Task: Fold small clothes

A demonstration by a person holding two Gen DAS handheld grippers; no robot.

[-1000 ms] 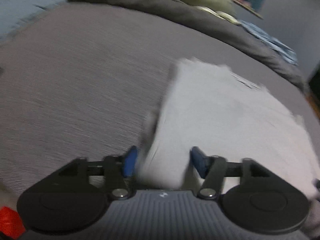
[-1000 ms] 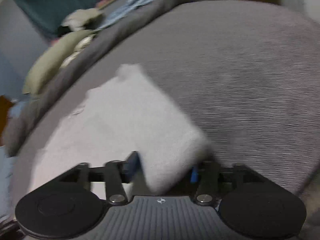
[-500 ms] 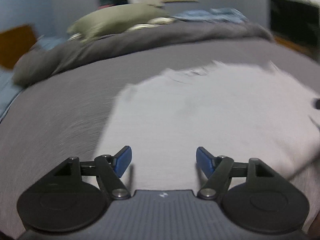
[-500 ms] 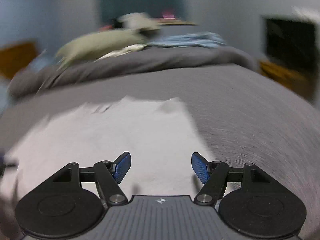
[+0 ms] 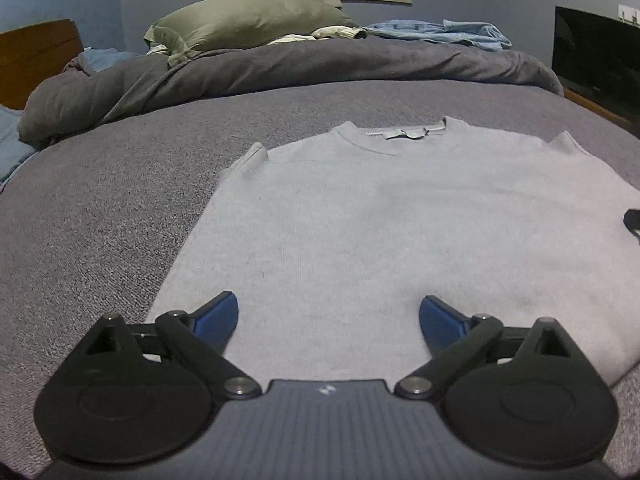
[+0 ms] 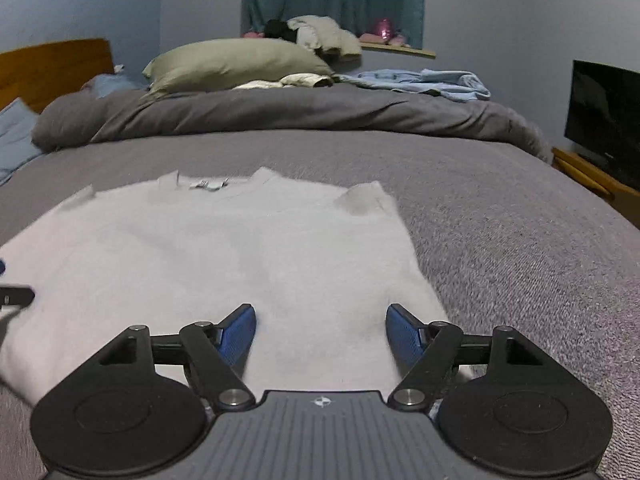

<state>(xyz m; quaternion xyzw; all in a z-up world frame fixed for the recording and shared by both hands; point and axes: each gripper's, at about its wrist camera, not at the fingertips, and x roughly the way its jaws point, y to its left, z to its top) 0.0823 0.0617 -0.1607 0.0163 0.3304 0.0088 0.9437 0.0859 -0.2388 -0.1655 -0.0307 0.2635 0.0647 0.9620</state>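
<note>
Left wrist view showed my left tool (image 5: pixel 328 316) wide apart over the near hem of the sweater (image 5: pixel 380 232), nothing between its pads; its jaws had just been opening. Right wrist view showed my right tool (image 6: pixel 320 334) open too, a little less wide and also just opening, its pads hovering over the hem by the sweater's right corner and gripping nothing.

The sweater lay flat on the bed (image 5: pixel 100 200), spread on the grey cover toward the near edge, collar and label (image 5: pixel 404 133) pointing at the far end where the duvet (image 5: pixel 280 68) was bunched below a pillow (image 5: pixel 244 20). I could see no sleeves stretched out at the sides; only small bumps showed at each shoulder, so I judged they were tucked in or under, though I could not tell which. A dark tip of the other tool poked in at the side edge of each view.

By my reckoning the task was at an early stage: the sweater was laid out and smoothed, both tools free. The body remained at full length, so the folds from hem toward collar were all left to do.
</note>
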